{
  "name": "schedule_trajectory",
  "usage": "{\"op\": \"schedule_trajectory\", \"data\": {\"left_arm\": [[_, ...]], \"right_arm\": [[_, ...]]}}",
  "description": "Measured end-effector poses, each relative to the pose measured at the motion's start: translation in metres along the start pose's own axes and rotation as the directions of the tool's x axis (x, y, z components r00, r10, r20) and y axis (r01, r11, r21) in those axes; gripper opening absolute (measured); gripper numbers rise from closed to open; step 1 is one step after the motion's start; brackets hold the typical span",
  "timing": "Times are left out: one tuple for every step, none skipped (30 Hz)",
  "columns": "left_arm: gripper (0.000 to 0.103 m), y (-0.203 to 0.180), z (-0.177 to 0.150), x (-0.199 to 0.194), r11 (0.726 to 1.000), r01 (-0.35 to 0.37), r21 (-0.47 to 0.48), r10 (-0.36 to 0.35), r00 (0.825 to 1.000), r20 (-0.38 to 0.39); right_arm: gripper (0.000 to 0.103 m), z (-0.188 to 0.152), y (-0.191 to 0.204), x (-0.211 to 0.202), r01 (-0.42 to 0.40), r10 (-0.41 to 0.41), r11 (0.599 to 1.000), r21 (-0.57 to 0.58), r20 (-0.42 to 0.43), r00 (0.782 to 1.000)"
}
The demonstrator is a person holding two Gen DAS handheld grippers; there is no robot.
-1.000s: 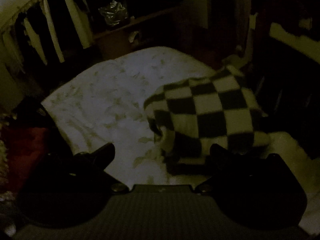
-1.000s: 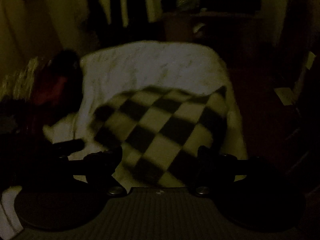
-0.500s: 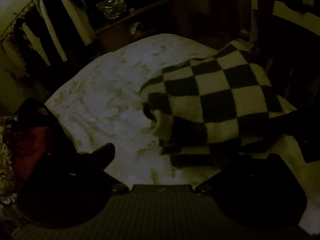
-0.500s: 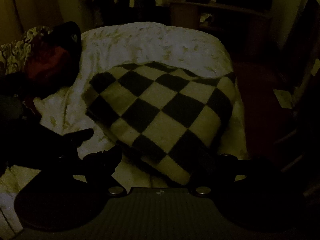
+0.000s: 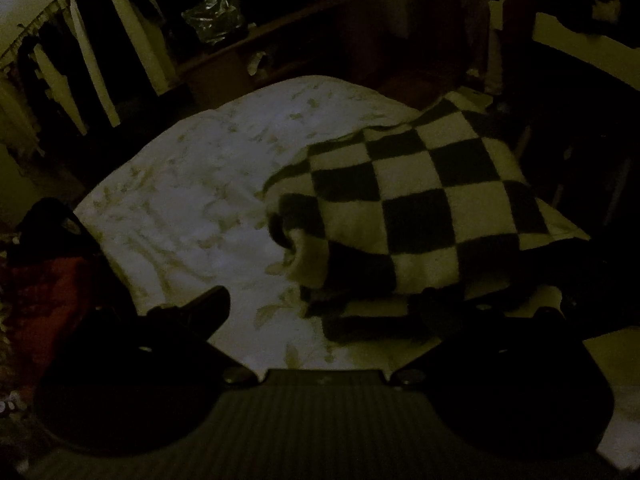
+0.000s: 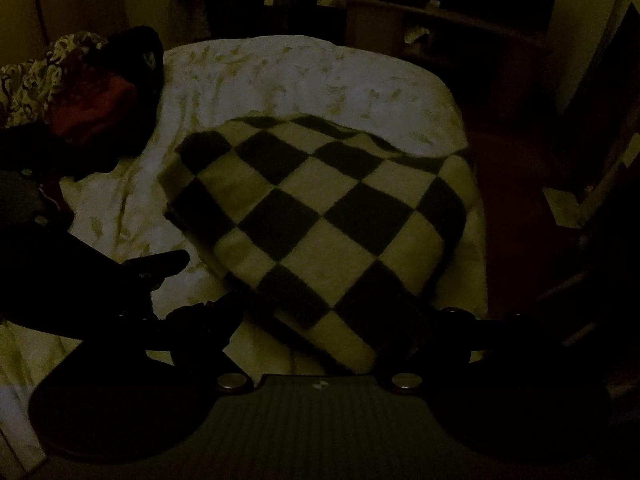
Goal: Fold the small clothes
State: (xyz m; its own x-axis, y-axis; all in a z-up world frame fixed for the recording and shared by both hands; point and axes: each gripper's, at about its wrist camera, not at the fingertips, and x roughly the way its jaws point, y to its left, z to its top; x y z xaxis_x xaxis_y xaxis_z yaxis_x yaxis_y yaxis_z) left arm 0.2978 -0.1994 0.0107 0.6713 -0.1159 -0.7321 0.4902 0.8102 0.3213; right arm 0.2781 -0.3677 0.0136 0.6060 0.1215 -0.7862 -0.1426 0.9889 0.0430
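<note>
Bare sheet [image 5: 192, 208] lies open left of the checkered cloth [image 5: 420, 200]; a clothes pile [image 6: 80, 92] crowds its far-left edge.

A dim bedroom in a home. A bed [image 6: 304, 76] fills the middle of both views, covered by a pale sheet with a faint leafy print, and a checkered black-and-white knit garment [image 6: 328, 216] lies on it. A heap of clothes [image 6: 80, 88], dark, red and patterned, sits at the bed's left side. Beyond the bed stands a wooden shelf unit [image 5: 240, 60] with a crumpled shiny plastic bag [image 5: 212, 18] on it. Dark and light garments hang in a row from a rail [image 5: 72, 60] along the wall at left.
</note>
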Motion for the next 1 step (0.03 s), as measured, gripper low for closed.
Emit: {"op": "schedule_trajectory", "data": {"left_arm": [[0.103,0.0,0.0002,-0.0004,1.0,0.003,0.002,-0.003,1.0,-0.002]], "right_arm": [[0.103,0.0002,0.0007,0.0001,0.006,-0.006,1.0,-0.006,-0.002,1.0]]}}
